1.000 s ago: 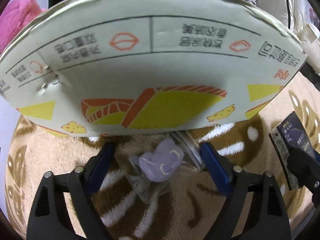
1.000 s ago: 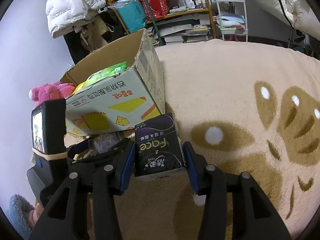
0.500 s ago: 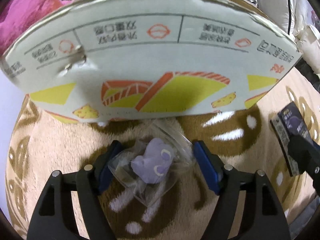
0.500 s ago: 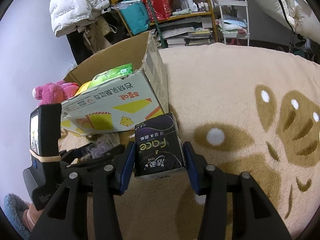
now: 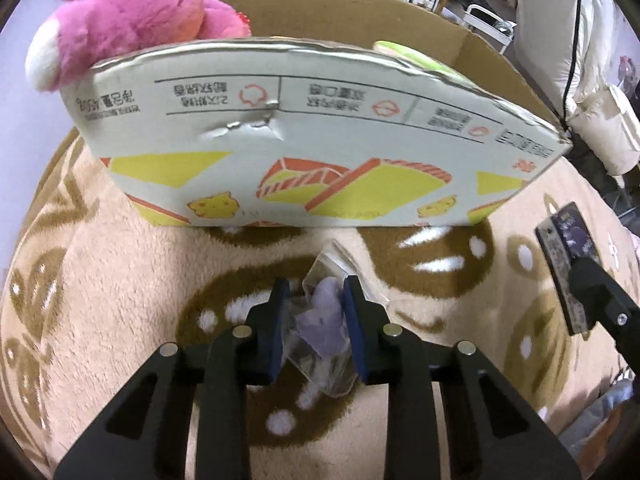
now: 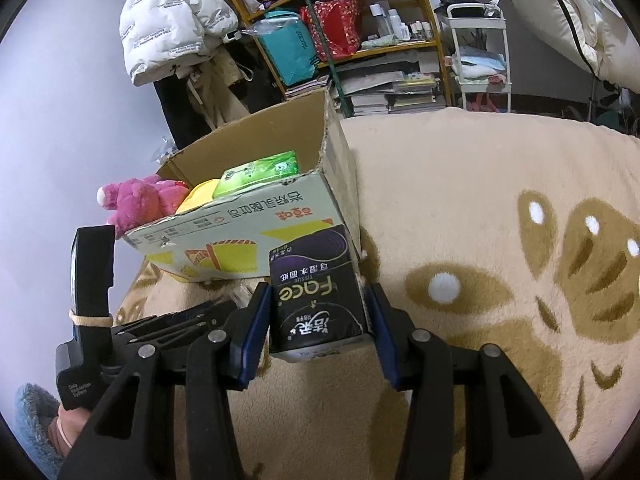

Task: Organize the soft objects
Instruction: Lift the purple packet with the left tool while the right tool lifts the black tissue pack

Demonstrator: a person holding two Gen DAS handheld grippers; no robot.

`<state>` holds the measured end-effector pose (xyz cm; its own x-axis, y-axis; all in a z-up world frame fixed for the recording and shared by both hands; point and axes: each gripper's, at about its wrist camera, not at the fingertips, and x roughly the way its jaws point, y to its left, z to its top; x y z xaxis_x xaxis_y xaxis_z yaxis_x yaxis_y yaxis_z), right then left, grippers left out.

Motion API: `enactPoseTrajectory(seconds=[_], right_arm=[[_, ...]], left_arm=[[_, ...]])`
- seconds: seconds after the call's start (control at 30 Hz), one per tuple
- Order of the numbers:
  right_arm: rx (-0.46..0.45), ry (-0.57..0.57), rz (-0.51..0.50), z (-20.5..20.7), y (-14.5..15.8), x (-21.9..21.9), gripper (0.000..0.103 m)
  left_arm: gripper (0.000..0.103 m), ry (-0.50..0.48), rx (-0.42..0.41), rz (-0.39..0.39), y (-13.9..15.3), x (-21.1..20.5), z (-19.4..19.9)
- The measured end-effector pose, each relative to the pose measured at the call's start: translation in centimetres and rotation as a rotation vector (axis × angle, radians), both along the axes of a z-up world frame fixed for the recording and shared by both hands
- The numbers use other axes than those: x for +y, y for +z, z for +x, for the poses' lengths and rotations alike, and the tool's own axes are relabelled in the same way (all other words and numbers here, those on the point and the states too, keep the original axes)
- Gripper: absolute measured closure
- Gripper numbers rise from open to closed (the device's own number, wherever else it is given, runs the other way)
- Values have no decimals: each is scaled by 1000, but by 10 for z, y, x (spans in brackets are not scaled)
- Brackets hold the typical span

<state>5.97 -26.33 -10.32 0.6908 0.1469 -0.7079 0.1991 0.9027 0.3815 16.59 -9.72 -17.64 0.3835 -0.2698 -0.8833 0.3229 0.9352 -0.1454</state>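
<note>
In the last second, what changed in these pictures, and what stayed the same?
The left gripper closed its jaws on the clear bag with the purple toy and rose with it. The right gripper kept gripping the black tissue pack; the cardboard box stayed put.

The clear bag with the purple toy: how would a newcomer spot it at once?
Start at the big cardboard box standing on the beige patterned blanket. Just in front of its printed flap, the left gripper is shut on the clear plastic bag. It alone is see-through, with a small lilac plush inside.
</note>
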Motion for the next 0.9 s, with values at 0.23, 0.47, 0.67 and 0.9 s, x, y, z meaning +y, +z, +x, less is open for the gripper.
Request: enactPoseTrajectory(seconds=[0.23, 0.47, 0.67, 0.9], right_arm=[[-17, -2, -19, -5, 6, -1, 53], [-66, 4, -27, -7, 18, 0, 53], [-117, 12, -43, -11, 33, 4, 53], [-192, 23, -65, -16, 59, 6, 53]], left_arm=[[90, -84, -97, 29, 27, -16, -37], [95, -78, -205, 56, 59, -22, -50], [95, -45, -345, 63, 96, 12, -64], [95, -12, -523, 26, 143, 23, -79]])
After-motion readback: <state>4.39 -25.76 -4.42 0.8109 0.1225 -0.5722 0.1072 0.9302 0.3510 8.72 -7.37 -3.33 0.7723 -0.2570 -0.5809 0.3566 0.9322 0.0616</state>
